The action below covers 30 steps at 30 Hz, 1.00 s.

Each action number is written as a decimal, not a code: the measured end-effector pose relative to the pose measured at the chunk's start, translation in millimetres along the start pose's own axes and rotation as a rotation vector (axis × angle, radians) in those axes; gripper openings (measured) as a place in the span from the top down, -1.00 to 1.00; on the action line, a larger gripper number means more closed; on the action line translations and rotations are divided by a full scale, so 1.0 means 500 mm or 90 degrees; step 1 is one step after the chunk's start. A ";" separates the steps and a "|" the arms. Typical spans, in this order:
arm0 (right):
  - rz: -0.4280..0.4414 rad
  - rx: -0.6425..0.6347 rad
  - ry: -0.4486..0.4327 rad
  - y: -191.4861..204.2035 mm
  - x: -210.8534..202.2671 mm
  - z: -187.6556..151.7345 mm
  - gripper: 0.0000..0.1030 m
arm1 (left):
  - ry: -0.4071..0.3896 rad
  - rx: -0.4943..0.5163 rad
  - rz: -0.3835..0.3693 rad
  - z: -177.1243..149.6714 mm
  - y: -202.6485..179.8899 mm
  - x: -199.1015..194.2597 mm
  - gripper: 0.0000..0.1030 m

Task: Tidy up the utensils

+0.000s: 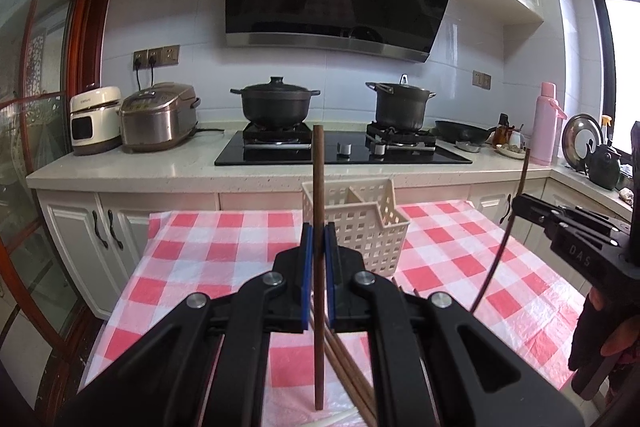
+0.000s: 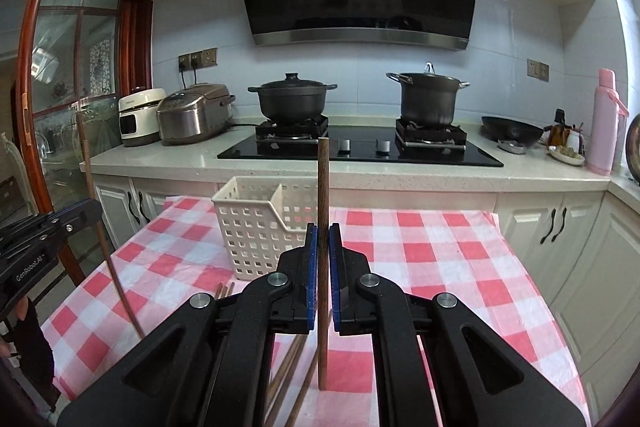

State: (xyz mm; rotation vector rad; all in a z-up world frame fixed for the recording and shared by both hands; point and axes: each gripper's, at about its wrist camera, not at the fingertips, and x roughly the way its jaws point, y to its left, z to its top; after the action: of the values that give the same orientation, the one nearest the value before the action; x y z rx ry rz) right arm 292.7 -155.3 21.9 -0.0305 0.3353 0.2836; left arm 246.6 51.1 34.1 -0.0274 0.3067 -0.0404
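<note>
My left gripper is shut on a brown wooden chopstick that stands upright above the red-checked tablecloth. My right gripper is likewise shut on an upright chopstick. Each gripper also shows in the other's view: the right gripper at the right edge, the left gripper at the left edge, both with a chopstick. A white perforated basket with a divider stands just beyond both grippers. Loose chopsticks lie on the cloth beneath the grippers.
Behind the table runs a counter with a black hob, two dark pots, a rice cooker, a wok and a pink flask. White cabinets line the right; a glass door stands left.
</note>
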 end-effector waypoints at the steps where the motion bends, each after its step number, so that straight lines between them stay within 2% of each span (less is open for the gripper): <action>1: 0.002 -0.002 -0.003 0.002 0.000 0.004 0.87 | -0.004 0.003 -0.001 0.005 -0.004 0.001 0.89; 11: 0.013 -0.015 -0.027 0.020 0.017 0.061 0.87 | -0.036 0.015 -0.012 0.069 -0.030 0.026 0.89; 18: 0.021 -0.003 -0.037 0.016 0.060 0.120 0.87 | -0.060 0.007 -0.029 0.154 -0.042 0.064 0.89; 26: 0.022 0.002 -0.055 0.011 0.109 0.204 0.87 | -0.101 0.038 -0.014 0.254 -0.073 0.120 0.89; 30: 0.024 0.009 -0.064 0.005 0.133 0.252 0.87 | -0.110 0.029 -0.009 0.303 -0.068 0.151 0.89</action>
State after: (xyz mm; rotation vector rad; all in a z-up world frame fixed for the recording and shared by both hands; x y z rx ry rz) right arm 392.6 -125.5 118.9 0.0036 0.2376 0.3196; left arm 363.3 17.1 156.8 0.0120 0.1320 -0.0584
